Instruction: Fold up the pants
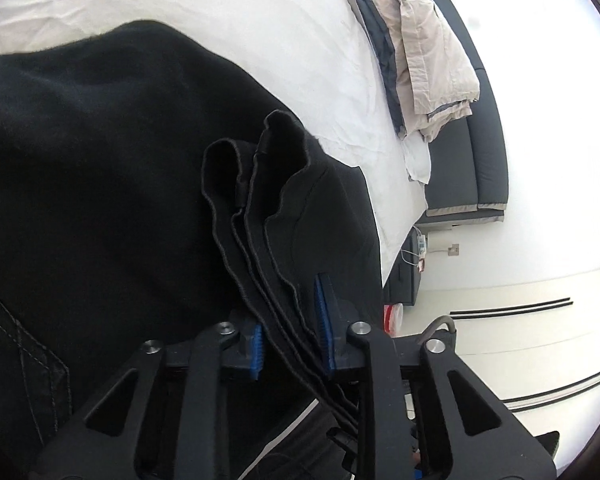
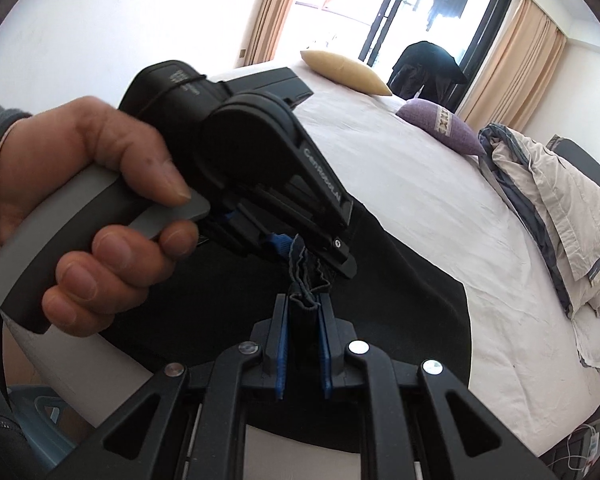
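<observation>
Left wrist view: the left gripper [image 1: 290, 344] has its fingers [image 1: 325, 332] closed on the stacked hems of the black pants [image 1: 100, 160], so the layers stay aligned; the rest lies on the bed [image 1: 260, 20] towards its side edge.
Right wrist view: the right gripper [image 2: 303, 344] clamps the same bunched edge just beside the left gripper [image 2: 300, 248], both held close, probably to carry the edge over as one.
Bedding: a crumpled duvet [image 2: 560, 208] lies well apart, along the far edge.

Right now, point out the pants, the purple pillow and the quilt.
pants [image 1: 100, 160]: left wrist view, on the broad black cloth.
purple pillow [image 2: 444, 128]: right wrist view, on its middle.
quilt [image 2: 556, 200]: right wrist view, on the crumpled beige top.
</observation>
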Demonstrator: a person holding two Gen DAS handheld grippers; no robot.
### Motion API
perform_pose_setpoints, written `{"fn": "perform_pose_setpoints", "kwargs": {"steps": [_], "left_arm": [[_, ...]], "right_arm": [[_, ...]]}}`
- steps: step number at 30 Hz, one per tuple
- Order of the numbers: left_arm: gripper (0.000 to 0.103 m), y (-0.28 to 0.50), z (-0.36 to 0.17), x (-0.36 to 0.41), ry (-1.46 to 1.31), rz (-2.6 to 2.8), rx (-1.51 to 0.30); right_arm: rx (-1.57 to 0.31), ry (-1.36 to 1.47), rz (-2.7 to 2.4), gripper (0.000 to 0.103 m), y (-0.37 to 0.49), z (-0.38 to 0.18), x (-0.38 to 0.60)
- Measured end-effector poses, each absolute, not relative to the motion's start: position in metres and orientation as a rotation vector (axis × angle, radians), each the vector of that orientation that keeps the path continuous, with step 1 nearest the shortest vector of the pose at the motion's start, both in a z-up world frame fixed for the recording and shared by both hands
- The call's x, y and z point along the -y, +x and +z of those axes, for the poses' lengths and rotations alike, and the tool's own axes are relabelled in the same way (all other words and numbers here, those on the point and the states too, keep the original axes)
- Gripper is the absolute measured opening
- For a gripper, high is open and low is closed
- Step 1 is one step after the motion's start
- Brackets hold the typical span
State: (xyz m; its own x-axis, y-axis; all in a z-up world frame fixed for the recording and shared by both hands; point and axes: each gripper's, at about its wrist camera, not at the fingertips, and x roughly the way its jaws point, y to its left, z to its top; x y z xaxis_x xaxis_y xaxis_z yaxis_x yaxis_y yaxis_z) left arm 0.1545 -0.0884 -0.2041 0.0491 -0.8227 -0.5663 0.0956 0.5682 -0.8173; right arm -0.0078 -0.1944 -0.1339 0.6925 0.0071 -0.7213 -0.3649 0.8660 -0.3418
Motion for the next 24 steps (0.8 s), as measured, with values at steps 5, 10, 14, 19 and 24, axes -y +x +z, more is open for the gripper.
{"fn": "perform_pose_setpoints", "kwargs": {"steps": [5,10,14,19,24], "left_arm": [[0.008,0.155,-0.192,0.062,-0.603,-0.8,-1.319],[0.008,0.152,-0.193,0.039,-0.541,-0.751,-1.323],[0.008,0.146,-0.205,0.032,-0.529,-0.713,-1.334],[0.008,0.152,-0.214,0.032,-0.499,-0.683,-1.339],[0.009,0.151,-0.213,0.032,-0.47,-0.667,-1.334]], "right_arm": [[-0.78,-0.505,0.267,0.015,-0.012,-0.136,0.176],[-0.792,-0.525,0.316,0.015,-0.011,-0.144,0.152],[-0.818,-0.54,0.339,0.015,-0.009,-0.155,0.139],[-0.857,-0.542,0.352,0.015,0.0,-0.167,0.131],[-0.884,-0.526,0.361,0.015,0.01,-0.176,0.132]]}}
